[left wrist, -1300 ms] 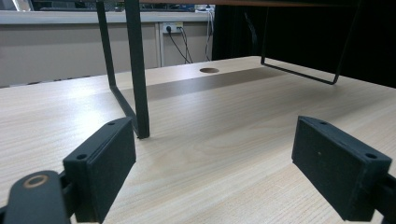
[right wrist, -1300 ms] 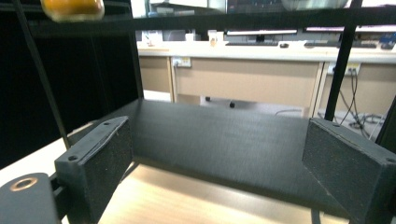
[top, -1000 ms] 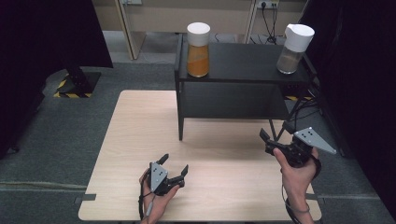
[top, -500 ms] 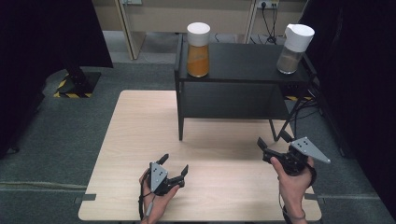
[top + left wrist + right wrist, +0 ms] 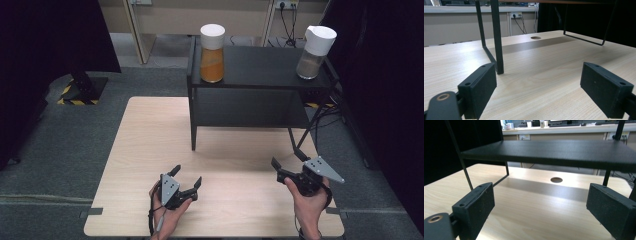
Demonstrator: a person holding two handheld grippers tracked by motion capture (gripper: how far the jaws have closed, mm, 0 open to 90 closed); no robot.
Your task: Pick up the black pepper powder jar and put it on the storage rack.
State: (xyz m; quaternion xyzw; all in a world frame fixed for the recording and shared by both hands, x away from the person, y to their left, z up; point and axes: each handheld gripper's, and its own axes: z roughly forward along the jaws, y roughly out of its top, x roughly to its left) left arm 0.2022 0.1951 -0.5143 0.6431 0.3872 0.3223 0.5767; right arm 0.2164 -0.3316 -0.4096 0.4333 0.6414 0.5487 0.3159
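— While both my grippers hover low over the desk (image 5: 150, 130), nothing is in hand. My left gripper (image 5: 187, 181) has its jaws spread wide and empty, and my right gripper (image 5: 286, 167) is the same: jaws well apart, gripping nothing.

— So where are the things you'd go for?

— Up on the black shelf (image 5: 260, 65) at the far side of the desk. An orange-filled jar (image 5: 212, 54) with a white lid stands at its left end, and a grey-filled jar (image 5: 313, 53) with a white lid stands at its right end. Both are upright and well apart from each other and from my jaws.

— Which step is this, then?

— I judge it the start: poised, before any reach. In the right gripper view I look along the desk beneath the shelf, so that gripper is below the jars' level.

— And the next move?

— Probably lifting a gripper above the shelf's edge, bringing the open jaws level around a jar's body, then closing gently so it stays upright.
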